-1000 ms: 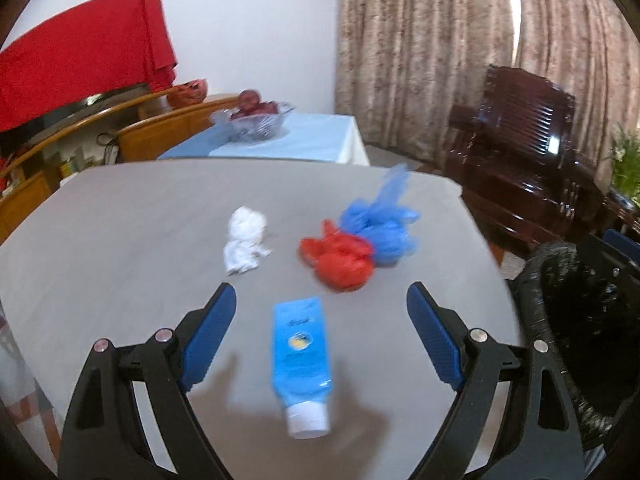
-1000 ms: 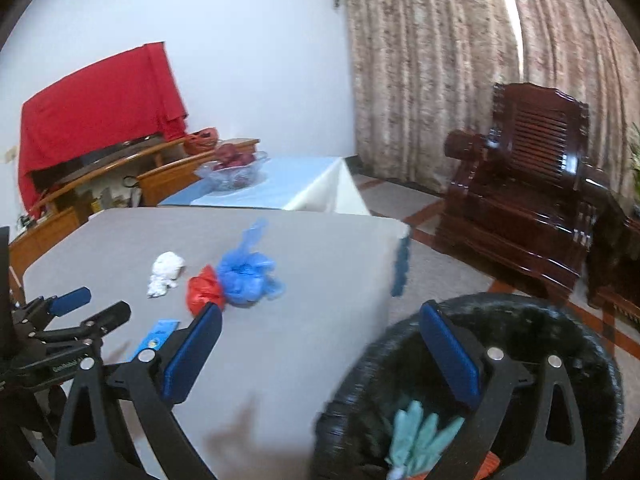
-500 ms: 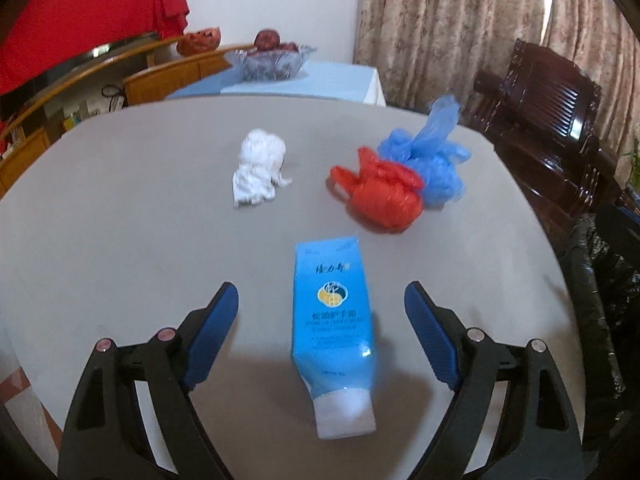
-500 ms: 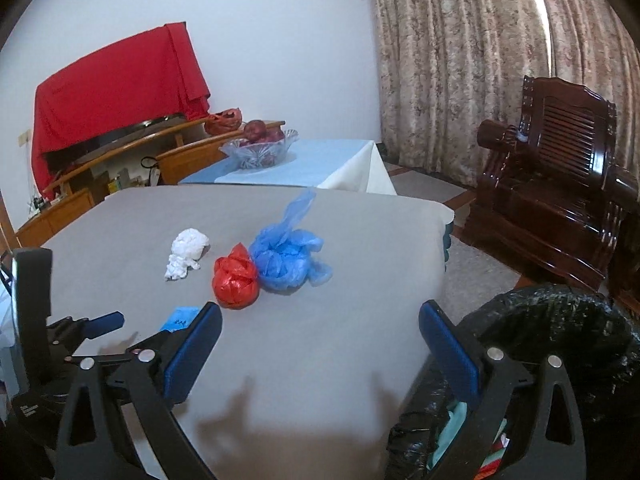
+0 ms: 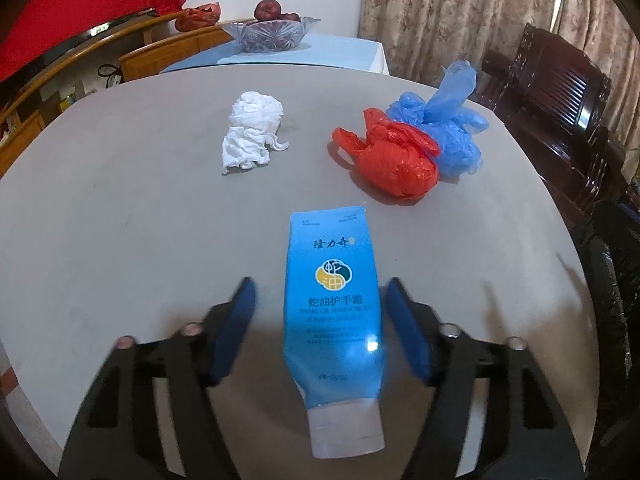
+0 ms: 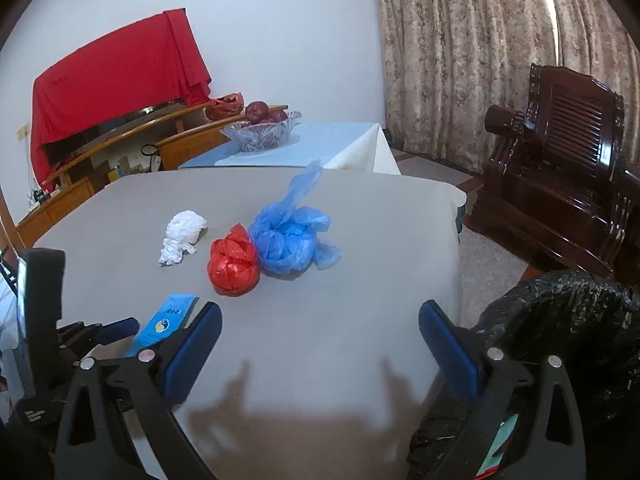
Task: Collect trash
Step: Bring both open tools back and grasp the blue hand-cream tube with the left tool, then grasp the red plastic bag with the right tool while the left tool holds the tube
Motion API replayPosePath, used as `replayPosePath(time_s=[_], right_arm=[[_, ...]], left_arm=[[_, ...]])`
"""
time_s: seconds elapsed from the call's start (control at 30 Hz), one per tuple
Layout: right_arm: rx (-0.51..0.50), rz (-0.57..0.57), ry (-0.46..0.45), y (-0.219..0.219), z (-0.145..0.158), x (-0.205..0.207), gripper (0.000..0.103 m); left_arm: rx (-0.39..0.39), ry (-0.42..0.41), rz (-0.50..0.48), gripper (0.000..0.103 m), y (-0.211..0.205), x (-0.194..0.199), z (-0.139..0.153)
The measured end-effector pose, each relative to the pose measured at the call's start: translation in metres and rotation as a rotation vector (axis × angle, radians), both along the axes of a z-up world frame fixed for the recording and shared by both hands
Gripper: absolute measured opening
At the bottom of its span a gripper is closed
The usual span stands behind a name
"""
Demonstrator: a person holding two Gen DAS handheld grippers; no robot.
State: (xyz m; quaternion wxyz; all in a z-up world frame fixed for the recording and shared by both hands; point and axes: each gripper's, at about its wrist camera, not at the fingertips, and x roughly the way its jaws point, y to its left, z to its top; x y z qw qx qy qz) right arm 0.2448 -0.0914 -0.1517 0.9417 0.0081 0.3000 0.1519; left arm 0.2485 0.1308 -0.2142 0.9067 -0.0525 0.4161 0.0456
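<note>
Tube: a blue hand-cream tube (image 5: 333, 312) with a white cap lay flat on the grey table (image 5: 120, 220), cap toward the near edge, printed face up, with a round yellow-and-dark emblem at mid-body.
Left gripper: the left gripper (image 5: 320, 320) straddled the tube; its blue pads (image 5: 236, 328) had just been closing in, yet a strip of table showed on each side, so nothing was pinched.
Right gripper: the right gripper (image 6: 320, 344) hung wide apart over bare table near the right edge, holding nothing.
Other trash: beyond the tube sat a knotted red bag (image 5: 394, 160), touching a blue bag (image 5: 444, 128) behind it; a crumpled white tissue (image 5: 252, 132) lay apart to the left.
Bin: a black-lined bin (image 6: 560, 328) stood just off the table's right edge, with a few scraps showing inside.
Surroundings: a glass fruit bowl (image 6: 262, 132) on a second table, a red cloth (image 6: 116, 80), curtains and a dark wooden armchair (image 6: 560, 168) stood behind.
Hard to see: from the right wrist view the tube was mostly hidden behind the gripper's own finger; the bin's contents were cut off by the frame.
</note>
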Motion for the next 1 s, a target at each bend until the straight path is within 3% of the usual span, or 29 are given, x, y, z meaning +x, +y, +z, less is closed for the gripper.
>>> replayPosePath(time_s=[0.07, 0.33, 0.53, 0.8, 1.0], right_arm=[[-0.002, 0.002, 0.006, 0.002, -0.002, 0.001, 0.097], [-0.011, 0.014, 0.026, 0.010, -0.006, 0.007, 0.097], [-0.004, 0.036, 0.018, 0.028, -0.003, 0.024, 0.096], [-0.004, 0.110, 0.076, 0.070, -0.015, 0.060, 0.072], [-0.008, 0.154, 0.141, 0.089, -0.028, 0.073, 0.065]], left_arm=[[-0.005, -0.006, 0.007, 0.046, 0.001, -0.001, 0.001], [-0.050, -0.036, 0.033, 0.045, 0.010, -0.004, 0.007], [-0.040, -0.072, 0.056, 0.045, 0.022, 0.000, 0.020], [-0.036, -0.066, 0.072, 0.045, 0.042, 0.013, 0.017], [-0.060, -0.061, 0.080, 0.045, 0.053, 0.014, 0.014]])
